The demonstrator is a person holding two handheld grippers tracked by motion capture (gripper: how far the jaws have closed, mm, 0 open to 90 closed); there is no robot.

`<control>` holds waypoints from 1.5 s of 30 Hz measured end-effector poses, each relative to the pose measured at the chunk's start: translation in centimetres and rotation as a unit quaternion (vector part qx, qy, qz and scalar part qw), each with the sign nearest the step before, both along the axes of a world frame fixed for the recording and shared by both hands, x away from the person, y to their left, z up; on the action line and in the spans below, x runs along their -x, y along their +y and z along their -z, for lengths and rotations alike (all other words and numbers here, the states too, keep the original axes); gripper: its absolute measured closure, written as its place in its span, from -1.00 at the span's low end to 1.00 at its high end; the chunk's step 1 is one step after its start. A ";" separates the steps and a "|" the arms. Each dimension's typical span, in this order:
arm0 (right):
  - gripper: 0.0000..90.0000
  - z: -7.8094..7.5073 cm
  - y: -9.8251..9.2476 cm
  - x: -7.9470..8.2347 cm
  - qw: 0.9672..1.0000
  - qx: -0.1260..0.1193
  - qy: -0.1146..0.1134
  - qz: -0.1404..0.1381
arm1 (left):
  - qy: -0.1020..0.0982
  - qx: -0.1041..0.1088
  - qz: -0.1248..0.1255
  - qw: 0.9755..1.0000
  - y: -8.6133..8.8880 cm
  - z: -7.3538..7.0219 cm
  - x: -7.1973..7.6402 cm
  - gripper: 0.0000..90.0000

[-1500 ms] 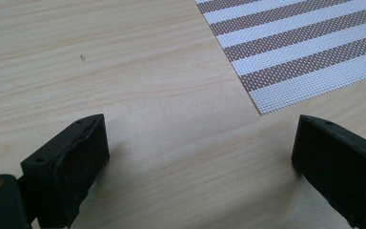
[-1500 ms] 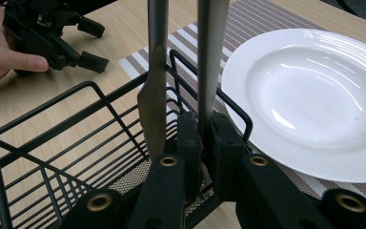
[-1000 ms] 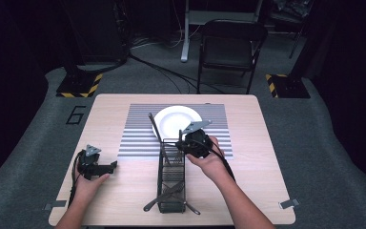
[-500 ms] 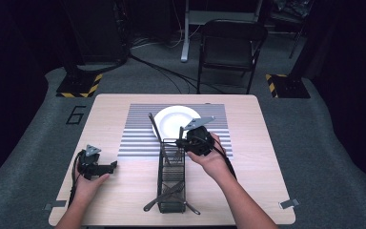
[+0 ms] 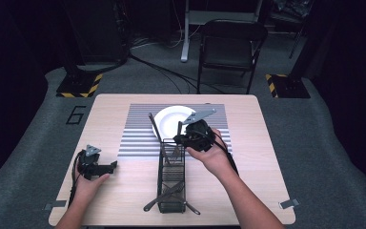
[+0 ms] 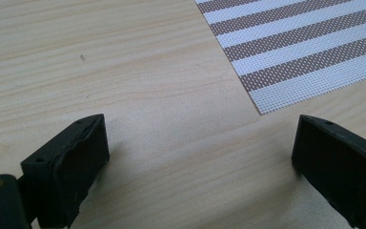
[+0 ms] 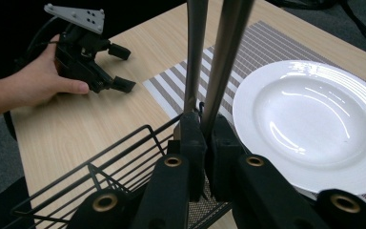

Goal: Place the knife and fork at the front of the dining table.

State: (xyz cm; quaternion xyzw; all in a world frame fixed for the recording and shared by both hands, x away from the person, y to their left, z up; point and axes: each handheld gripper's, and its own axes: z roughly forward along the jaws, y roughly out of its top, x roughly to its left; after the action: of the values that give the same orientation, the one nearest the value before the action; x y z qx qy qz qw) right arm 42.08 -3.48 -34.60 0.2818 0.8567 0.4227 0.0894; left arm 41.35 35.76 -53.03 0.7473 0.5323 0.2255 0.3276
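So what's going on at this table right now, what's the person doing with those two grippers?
The right gripper is shut on two metal utensil handles at the far end of the black wire basket, beside the white plate on the striped placemat. More cutlery lies at the basket's near end. The left gripper rests open on the bare wooden table, holding nothing.

My right gripper (image 7: 202,126) is pinching two metal utensil handles (image 7: 217,57) between closed jaws, the handles rising toward twelve o'clock. A white plate (image 7: 314,124) is lying at three o'clock on a striped placemat (image 7: 171,90). A black wire basket (image 7: 100,167) is sitting at eight o'clock. At ten o'clock, a hand (image 7: 33,88) is holding the left gripper (image 7: 121,67), its jaws spread, on the wooden table (image 7: 71,129).
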 end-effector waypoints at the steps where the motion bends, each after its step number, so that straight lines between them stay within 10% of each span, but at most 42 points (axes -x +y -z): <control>1: 0.93 -0.2 0.0 0.0 1.000 -0.001 0.000 0.000 | 0.000 0.000 0.000 1.000 0.0 0.0 0.0 -0.89; 23: 0.93 -5.2 -1.4 0.3 1.000 -0.013 -0.007 0.000 | 0.000 0.000 0.001 1.000 0.0 0.0 0.0 -0.89; 45: 0.93 -6.0 -4.2 -0.7 0.999 -0.008 -0.009 0.034 | 0.000 0.000 0.001 1.000 0.0 0.0 0.0 -0.89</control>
State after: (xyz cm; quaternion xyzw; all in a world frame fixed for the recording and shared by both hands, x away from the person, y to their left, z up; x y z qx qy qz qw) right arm 42.80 -7.70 -28.64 0.3076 0.8426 0.4284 0.1091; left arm 41.37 35.77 -53.03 0.7477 0.5315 0.2258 0.3277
